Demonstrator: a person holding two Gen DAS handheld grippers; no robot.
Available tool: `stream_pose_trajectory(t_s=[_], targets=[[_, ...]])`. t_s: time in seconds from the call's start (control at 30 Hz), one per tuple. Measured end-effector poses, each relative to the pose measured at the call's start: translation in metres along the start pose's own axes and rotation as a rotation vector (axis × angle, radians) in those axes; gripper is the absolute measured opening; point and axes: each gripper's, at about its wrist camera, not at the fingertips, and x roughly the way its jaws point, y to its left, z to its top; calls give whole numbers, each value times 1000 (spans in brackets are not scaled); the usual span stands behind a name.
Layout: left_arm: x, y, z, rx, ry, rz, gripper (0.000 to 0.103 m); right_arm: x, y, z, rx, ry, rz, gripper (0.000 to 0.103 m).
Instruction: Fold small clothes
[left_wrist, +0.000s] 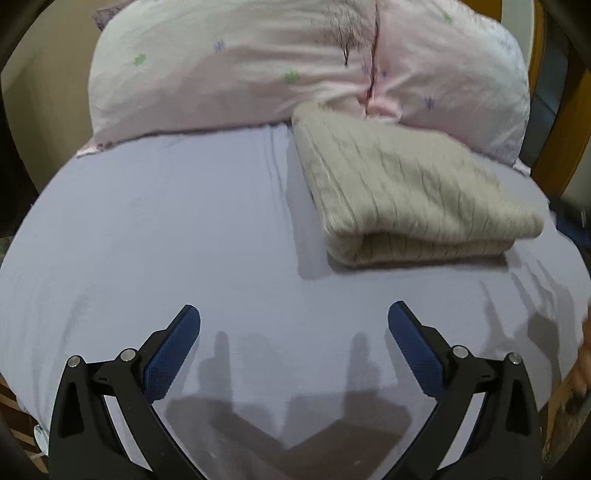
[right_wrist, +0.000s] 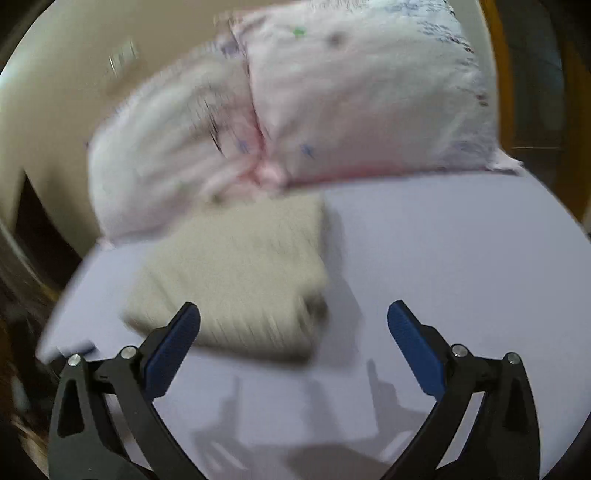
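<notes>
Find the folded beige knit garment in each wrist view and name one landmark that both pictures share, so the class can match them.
Left wrist view: the folded beige knit garment lies right of centre on the lilac sheet, ahead of the open left gripper.
Right wrist view: blurred, it lies left of centre, just beyond the open right gripper.
Shared landmark: the pink flowered pillow, directly behind the garment.

A lilac sheet (left_wrist: 166, 221) covers the bed; a pink flowered pillow (left_wrist: 240, 66) lies at its far end; beige wall (right_wrist: 66, 74) behind.
</notes>
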Motion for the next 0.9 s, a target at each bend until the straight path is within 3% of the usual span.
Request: stream_pose_trajectory(t_s=[0.1,0.17,0.23,0.4,0.9], targets=[[10,-9,-4,30,30,29,102,21,16,-20,-28,111,21,101],[15,-14,-6,45,43,73,102,36,31,-29,-66,151,-30,101],[16,-14,-5,29,43,70,102,43,40,-39,-96,166,-61,101],[18,-8,-4,10,32,51,102,46,60,-53,-196,181,-164,101],[16,-8,-8,26,11,39,102,50,58,-52,-183,175,-170,101]])
